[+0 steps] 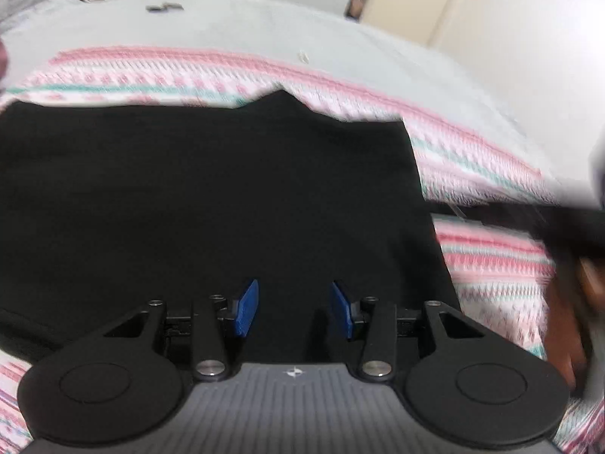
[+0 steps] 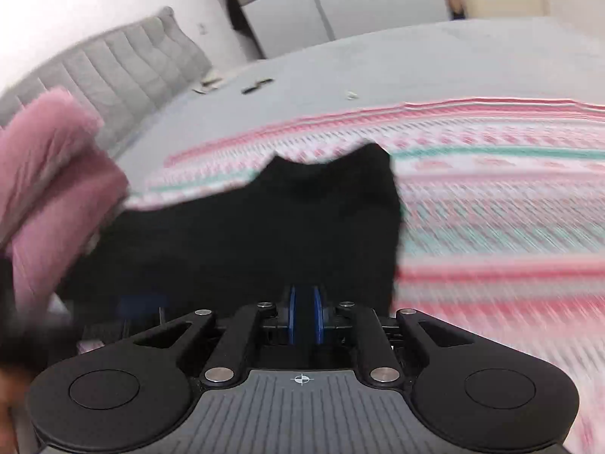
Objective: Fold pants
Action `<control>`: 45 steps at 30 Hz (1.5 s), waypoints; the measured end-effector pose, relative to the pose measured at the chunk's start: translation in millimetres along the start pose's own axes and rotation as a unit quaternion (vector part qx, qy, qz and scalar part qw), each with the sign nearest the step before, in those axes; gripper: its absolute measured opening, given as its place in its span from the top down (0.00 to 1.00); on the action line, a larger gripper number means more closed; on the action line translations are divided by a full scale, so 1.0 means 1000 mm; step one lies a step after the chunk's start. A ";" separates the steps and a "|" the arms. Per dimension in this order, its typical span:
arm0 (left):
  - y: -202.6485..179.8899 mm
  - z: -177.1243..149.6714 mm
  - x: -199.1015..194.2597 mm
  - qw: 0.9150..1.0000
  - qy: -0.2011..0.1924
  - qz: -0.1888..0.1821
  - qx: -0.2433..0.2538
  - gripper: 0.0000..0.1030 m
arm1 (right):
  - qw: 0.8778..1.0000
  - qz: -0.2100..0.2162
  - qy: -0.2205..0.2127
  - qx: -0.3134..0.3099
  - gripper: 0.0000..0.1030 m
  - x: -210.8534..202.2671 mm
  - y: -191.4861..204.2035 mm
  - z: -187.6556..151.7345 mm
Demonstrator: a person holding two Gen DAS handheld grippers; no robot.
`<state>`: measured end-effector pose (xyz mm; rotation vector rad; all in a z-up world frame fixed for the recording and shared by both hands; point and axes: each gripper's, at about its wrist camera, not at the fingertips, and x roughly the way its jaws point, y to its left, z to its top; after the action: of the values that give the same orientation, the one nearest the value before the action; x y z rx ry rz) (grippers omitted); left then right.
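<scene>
— Starting at the right gripper (image 2: 303, 316): how do its jaws stand?

— Nearly closed, blue pads (image 2: 291, 314) pinching black fabric of the pants (image 2: 264, 234).

— And the left gripper (image 1: 295, 308)?

— Spread apart, nothing between its pads (image 1: 247, 308), hovering over the pants (image 1: 211, 204).

— Where do the pants lie?

— Flat on a pink-and-teal striped blanket (image 1: 491, 249) over a grey bed (image 2: 416, 64). A pink sleeve (image 2: 49, 174) shows left in the right wrist view.

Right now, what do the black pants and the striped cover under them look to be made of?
Black pants: soft matte fabric, likely knit or fleece; no sheen, limp edges, though weave is too dark to read. Striped cover: woven or knitted textile, matte; its pink, white and teal bands look worked into the cloth, but blur leaves that uncertain.
</scene>
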<state>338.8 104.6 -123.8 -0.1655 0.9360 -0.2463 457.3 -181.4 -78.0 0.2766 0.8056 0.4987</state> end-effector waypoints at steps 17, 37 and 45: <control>-0.001 -0.003 0.011 0.999 0.004 0.008 0.048 0.30 | 0.992 -0.089 -0.031 0.083 1.00 0.116 -0.075 0.090; 0.021 0.000 0.011 0.999 0.005 -0.038 -0.034 0.30 | 0.999 -0.042 0.015 0.003 0.85 -0.036 0.004 -0.105; 0.015 0.003 0.008 1.000 0.003 -0.014 -0.013 0.30 | 0.998 -0.049 0.025 0.023 0.86 -0.050 0.006 -0.124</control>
<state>347.9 116.4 -132.1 -0.2030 0.9438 -0.2608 333.7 -196.0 -127.3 0.2657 0.8762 0.3975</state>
